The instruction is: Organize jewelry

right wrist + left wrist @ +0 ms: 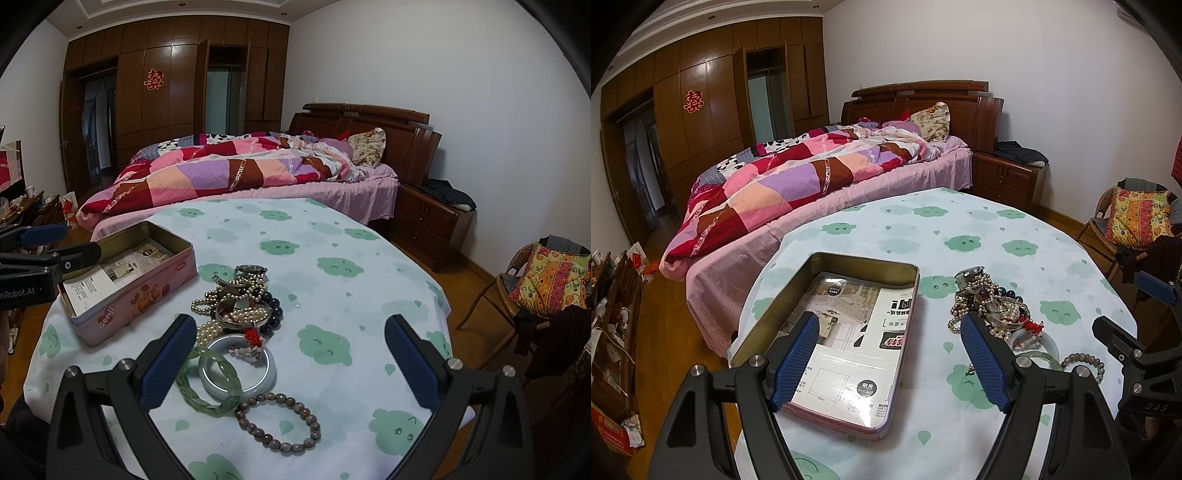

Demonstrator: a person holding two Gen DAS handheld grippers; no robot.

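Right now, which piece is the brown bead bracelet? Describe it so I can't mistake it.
On the cloud-print tablecloth, right of the pink tin, lies the jewelry pile. The brown bead bracelet is at its nearest edge, beside the green bangle: a loop of dull, round brown-grey beads, not pearls or smooth rings.

Cloud-print table (332, 236) bearing tin (155, 280), jewelry heap (240, 306)

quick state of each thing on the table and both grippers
tin: open, lidless, only a printed card inside
jewelry pile: tangled, beside the tin
bead bracelet: loose on the cloth
left hand-held gripper: open, empty
right hand-held gripper: open, empty
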